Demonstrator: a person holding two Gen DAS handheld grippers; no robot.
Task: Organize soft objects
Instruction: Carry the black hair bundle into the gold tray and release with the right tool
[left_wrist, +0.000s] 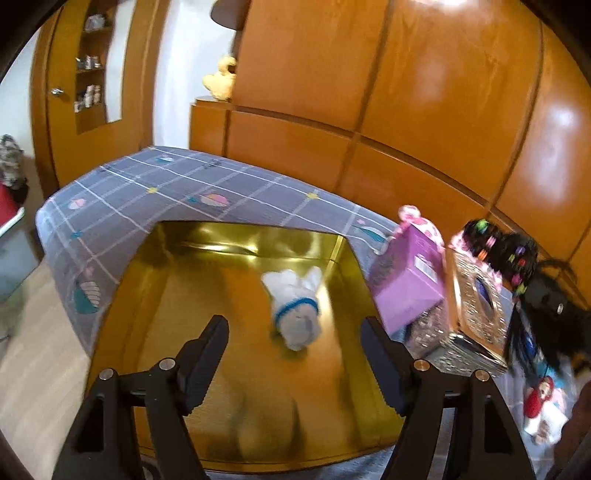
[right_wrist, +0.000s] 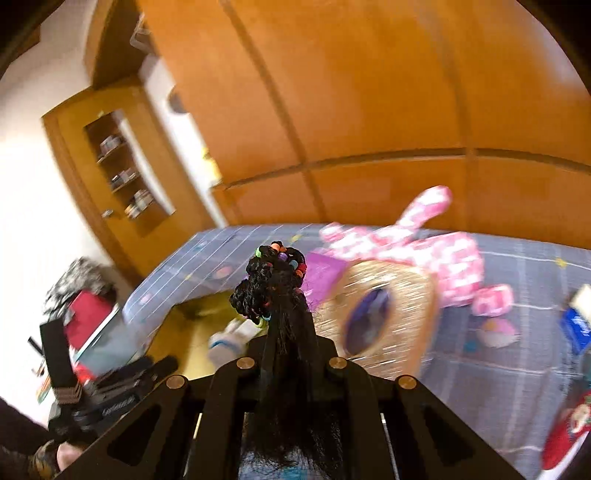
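An open golden tin (left_wrist: 147, 280) rests on the bed, and a white and grey plush toy (left_wrist: 295, 306) with a blue collar lies inside it. My left gripper (left_wrist: 291, 325) hovers over the tin, jaws open and with nothing between them. My right gripper (right_wrist: 290, 332) is shut on a bundle of black hair (right_wrist: 273, 288) tied with coloured bands, held up above the bed. The same hair bundle (left_wrist: 495, 251) shows at the right of the left wrist view. The tin (right_wrist: 184, 332) and the plush toy (right_wrist: 225, 343) lie below and left of the hair.
The bed has a grey checked sheet (left_wrist: 147, 192). A purple box (left_wrist: 410, 280) and a gold glitter box (left_wrist: 476, 306) stand right of the tin. A pink plush rabbit (right_wrist: 424, 243) lies behind them. A small red doll (right_wrist: 569, 435) lies nearer. Wooden wardrobes (left_wrist: 406, 92) back the bed.
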